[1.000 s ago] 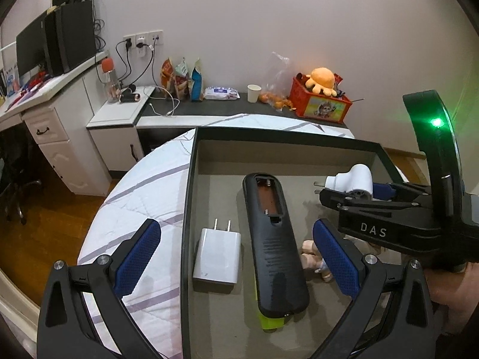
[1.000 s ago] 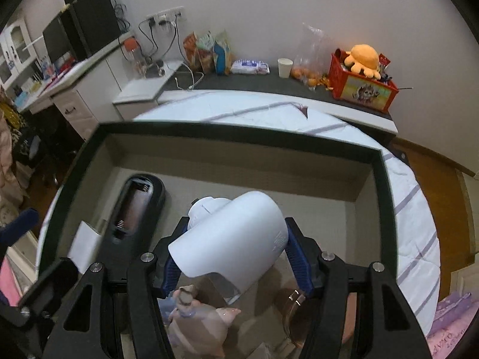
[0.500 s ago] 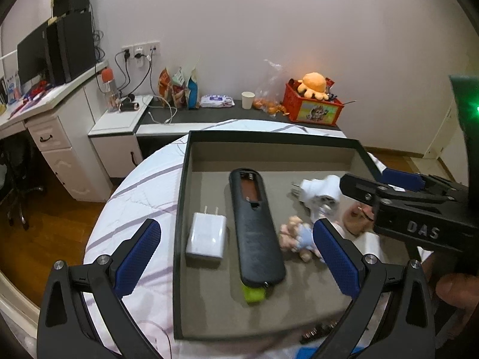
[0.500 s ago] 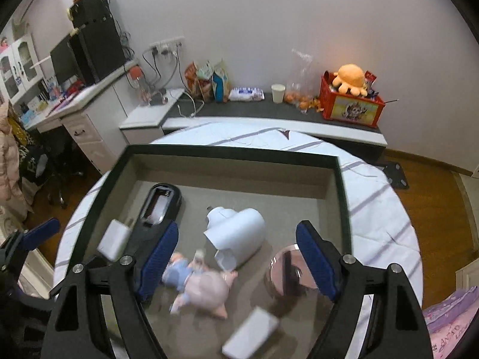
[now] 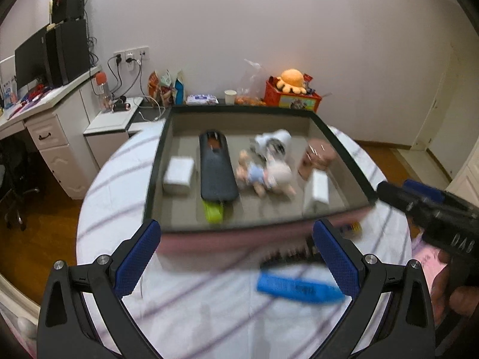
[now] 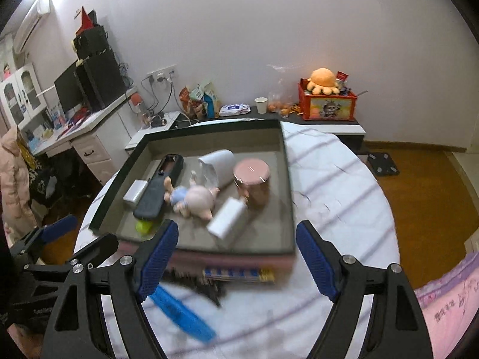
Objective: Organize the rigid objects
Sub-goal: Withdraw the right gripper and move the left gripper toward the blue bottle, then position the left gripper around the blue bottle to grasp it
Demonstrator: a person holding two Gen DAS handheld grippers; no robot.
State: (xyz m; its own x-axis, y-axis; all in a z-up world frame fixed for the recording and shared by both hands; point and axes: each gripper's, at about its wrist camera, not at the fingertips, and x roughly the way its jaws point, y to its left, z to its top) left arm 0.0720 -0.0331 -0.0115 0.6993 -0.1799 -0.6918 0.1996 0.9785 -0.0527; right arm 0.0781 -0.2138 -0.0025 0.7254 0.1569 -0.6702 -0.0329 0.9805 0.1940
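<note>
Both grippers now stand clear of the tray (image 6: 287,179), pulled back toward the near edge of the round table (image 6: 344,185). A second ago the right gripper (image 6: 236,257) was clamped on the white cup-shaped piece (image 6: 220,164) over the tray; now its jaws gape with nothing between them, and that piece lies on its side on the tray floor. I judge that 1 more placement is finished and the next pick lies outside the tray. The left gripper (image 5: 236,257) is likewise spread wide and empty.

Nearest, at 6 o'clock under the pads, a blue flat piece (image 5: 299,287) and a dark comb-like thing (image 5: 287,257), both blurred, wait on the striped cloth. Beyond them the tray holds 6 things: from 9 to 3 o'clock in the left view, a white charger (image 5: 178,175), the long black remote (image 5: 217,170) over a lime-green bit, the doll (image 5: 265,173), a white box (image 5: 318,188), with the cup-shaped piece and a pink tin (image 5: 318,154) toward 12. All lie loose, not aligned.
</note>
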